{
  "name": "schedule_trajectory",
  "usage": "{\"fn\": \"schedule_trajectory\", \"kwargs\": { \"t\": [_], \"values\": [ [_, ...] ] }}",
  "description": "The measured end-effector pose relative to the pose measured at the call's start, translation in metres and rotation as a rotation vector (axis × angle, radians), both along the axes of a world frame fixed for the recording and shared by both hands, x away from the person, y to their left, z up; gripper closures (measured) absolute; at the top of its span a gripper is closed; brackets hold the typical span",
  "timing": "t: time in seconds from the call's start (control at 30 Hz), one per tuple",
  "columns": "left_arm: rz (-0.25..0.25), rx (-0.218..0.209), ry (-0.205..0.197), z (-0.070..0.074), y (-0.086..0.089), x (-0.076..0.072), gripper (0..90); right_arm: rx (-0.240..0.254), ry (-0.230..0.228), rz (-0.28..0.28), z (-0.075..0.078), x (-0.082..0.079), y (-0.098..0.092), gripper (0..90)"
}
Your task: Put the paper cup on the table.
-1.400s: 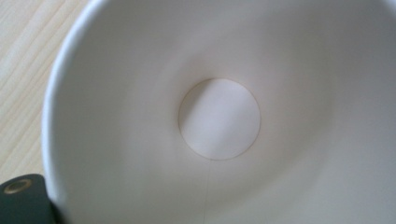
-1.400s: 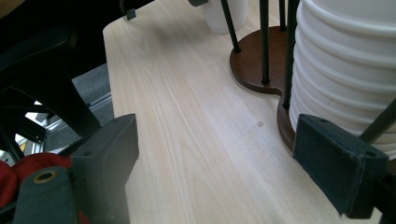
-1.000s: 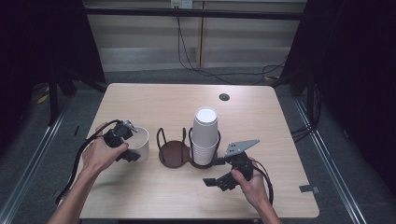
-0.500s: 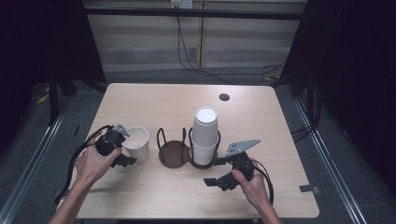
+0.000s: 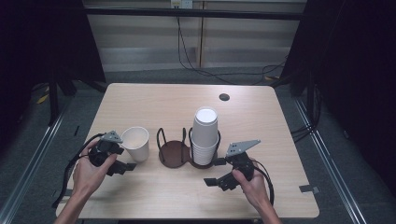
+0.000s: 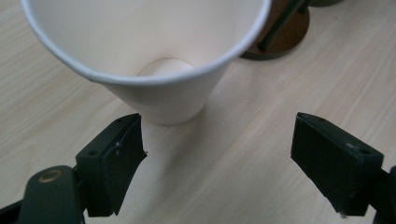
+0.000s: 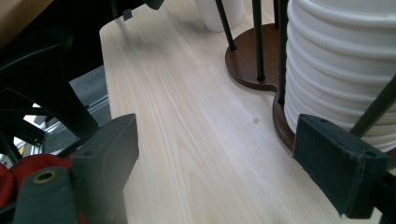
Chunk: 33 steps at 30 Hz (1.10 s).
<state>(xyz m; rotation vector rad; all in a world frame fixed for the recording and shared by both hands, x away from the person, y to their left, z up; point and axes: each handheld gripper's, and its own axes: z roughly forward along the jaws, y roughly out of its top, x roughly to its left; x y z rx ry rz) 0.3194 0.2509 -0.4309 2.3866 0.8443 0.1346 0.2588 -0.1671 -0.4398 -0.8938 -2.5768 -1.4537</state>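
Observation:
A single white paper cup (image 5: pixel 135 143) stands upright on the table, left of a brown two-ring cup holder (image 5: pixel 171 152). The holder's left ring is empty and its right ring holds a tall stack of white cups (image 5: pixel 204 135). My left gripper (image 5: pixel 120 157) is open just left of the single cup, not touching it. In the left gripper view the cup (image 6: pixel 154 56) stands beyond my open gripper (image 6: pixel 219 161). My right gripper (image 5: pixel 214 171) is open in front of the stack. The right gripper view shows the stack (image 7: pixel 341 60) and the holder base (image 7: pixel 247 60) ahead of that gripper (image 7: pixel 215 172).
The light wooden table (image 5: pixel 154 105) has a small dark round hole (image 5: pixel 224 97) near its far right. Cables trail from both grippers off the near edge. Dark floor and rails surround the table.
My left gripper has drawn back from the single cup toward the front left; the cup stays standing where it was. The right gripper has not moved.

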Motion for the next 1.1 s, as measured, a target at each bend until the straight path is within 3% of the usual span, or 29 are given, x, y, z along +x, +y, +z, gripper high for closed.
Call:
{"fn": "schedule_trajectory", "kwargs": {
  "t": [0.3, 0.37, 0.43, 0.53, 0.63, 0.7, 0.8, 1.0, 1.1],
  "values": [
    [-0.029, -0.070, -0.038, -0.003, -0.008, -0.024, 17.0, 0.002, -0.003, -0.006, 0.000, 0.000, -0.001, 14.5],
    [-0.031, -0.106, -0.035, -0.003, -0.010, -0.028, 16.9, 0.010, -0.004, -0.006, 0.000, -0.001, -0.001, 14.5],
    [-0.028, -0.159, -0.031, -0.003, -0.012, -0.032, 16.9, 0.010, -0.004, -0.009, 0.000, -0.001, -0.002, 14.5],
    [-0.013, -0.175, -0.023, -0.003, -0.014, -0.039, 17.0, 0.011, -0.005, -0.011, 0.000, -0.001, -0.002, 14.4],
    [0.001, -0.203, -0.057, -0.002, -0.017, -0.047, 17.1, 0.011, -0.004, -0.014, 0.000, -0.001, -0.002, 14.5],
    [0.017, -0.244, -0.086, -0.002, -0.019, -0.053, 17.2, 0.010, -0.005, -0.014, -0.001, -0.001, -0.002, 14.4],
    [0.023, -0.321, -0.078, -0.006, -0.022, -0.056, 17.2, 0.010, -0.007, -0.013, 0.000, -0.002, -0.001, 14.5],
    [-0.004, -0.333, -0.104, -0.016, -0.040, -0.063, 17.1, 0.016, -0.012, -0.015, 0.000, -0.002, -0.001, 14.4],
    [0.013, -0.377, -0.089, -0.020, -0.051, -0.063, 16.7, 0.019, -0.018, -0.017, -0.001, -0.002, 0.000, 14.4]
  ]
}}
